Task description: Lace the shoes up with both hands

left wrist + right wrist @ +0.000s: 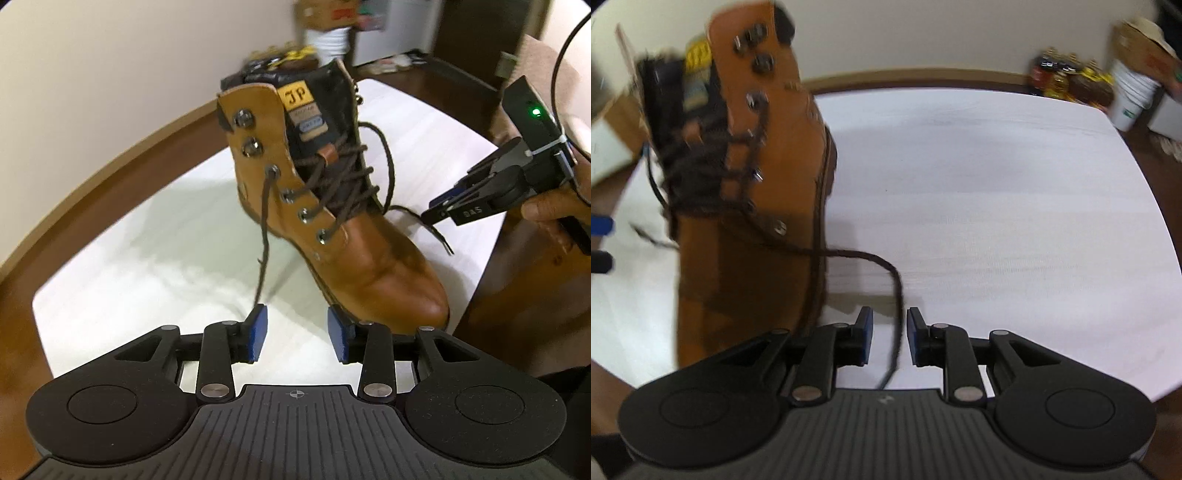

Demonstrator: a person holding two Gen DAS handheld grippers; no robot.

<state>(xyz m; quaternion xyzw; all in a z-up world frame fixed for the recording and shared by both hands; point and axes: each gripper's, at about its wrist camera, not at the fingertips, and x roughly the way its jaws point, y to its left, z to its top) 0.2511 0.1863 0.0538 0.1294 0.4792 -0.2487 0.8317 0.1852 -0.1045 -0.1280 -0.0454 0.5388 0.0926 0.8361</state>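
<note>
Boot (332, 206) mid-frame on white bench (129, 266), upper hooks unlaced. Left gripper (297, 334) fingers released, lace end (264, 236) brushing left pad. Right gripper (889, 338) fingers spread, lace (897, 306) between, ungripped. Risk: closing late, lace slipping out; tugging could tip boot.

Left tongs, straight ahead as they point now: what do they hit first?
Probably the tan boot: its toe sits just beyond the right pad of the open left tongs. The hanging lace touches the left pad. Depth is uncertain.
</note>
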